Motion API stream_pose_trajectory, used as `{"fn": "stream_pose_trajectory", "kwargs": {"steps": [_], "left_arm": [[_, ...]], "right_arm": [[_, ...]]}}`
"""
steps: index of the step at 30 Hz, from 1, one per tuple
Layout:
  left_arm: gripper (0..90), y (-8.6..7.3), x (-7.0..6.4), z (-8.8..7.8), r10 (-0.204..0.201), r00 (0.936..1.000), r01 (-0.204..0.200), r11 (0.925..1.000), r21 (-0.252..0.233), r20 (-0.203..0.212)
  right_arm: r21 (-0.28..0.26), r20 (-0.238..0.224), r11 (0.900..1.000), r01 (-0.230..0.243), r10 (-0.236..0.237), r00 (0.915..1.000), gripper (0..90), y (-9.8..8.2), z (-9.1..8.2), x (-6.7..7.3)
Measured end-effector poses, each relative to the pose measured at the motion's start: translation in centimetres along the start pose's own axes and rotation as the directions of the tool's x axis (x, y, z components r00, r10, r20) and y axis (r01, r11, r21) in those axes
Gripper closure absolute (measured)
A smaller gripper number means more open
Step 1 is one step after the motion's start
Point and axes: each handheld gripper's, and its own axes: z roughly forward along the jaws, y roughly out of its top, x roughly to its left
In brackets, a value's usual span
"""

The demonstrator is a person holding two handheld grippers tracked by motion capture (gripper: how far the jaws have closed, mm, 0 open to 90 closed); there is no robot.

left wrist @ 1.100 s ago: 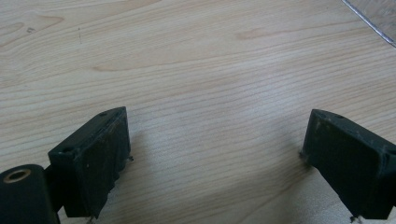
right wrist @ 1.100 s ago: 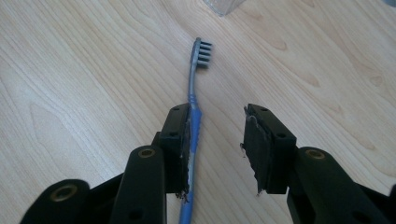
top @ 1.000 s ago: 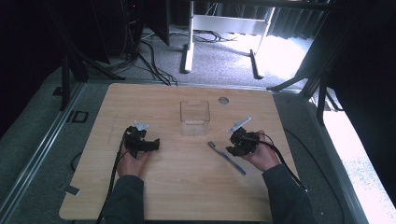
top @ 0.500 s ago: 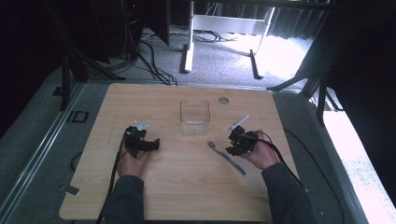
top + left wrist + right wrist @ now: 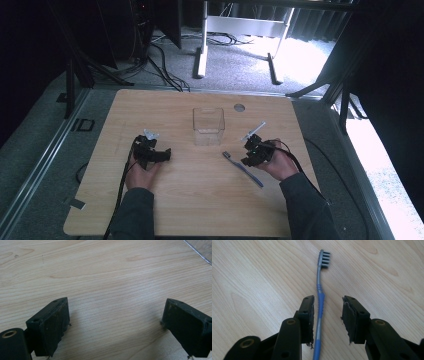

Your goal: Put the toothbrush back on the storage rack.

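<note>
The toothbrush (image 5: 320, 300) lies on the counter (image 5: 200, 200), right of centre, near the clear box (image 5: 208, 125). The right tongs (image 5: 327, 320) straddle its handle, partly open, gripping nothing. Centre the handle before closing. The left tongs (image 5: 115, 325) rest wide open, empty.

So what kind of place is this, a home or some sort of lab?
Most likely a lab or recording studio, not a home. A bare wooden table sits inside a metal frame, cables trail over grey carpet behind it, and dark curtains surround the space. A lone toothbrush and clear container look like test props.
</note>
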Motion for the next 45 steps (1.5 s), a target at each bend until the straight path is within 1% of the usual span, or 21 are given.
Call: {"fn": "stream_pose_trajectory", "kwargs": {"steps": [11,25,45], "left_arm": [[7.9,0.0,0.0,0.0,0.0,1.0,0.0,1.0,0.0,0.0],[7.9,0.0,0.0,0.0,0.0,1.0,0.0,1.0,0.0,0.0],[7.9,0.0,0.0,0.0,0.0,1.0,0.0,1.0,0.0,0.0]], "right_arm": [[0.027,-0.005,1.0,-0.016,0.016,0.9999,61.0,0.1,0.2,-0.1],[0.057,-0.017,0.998,0.0,0.001,0.9999,60.9,0.6,0.4,0.1],[0.101,-0.032,0.995,-0.003,0.006,0.9995,60.6,1.1,0.9,-0.1]]}}
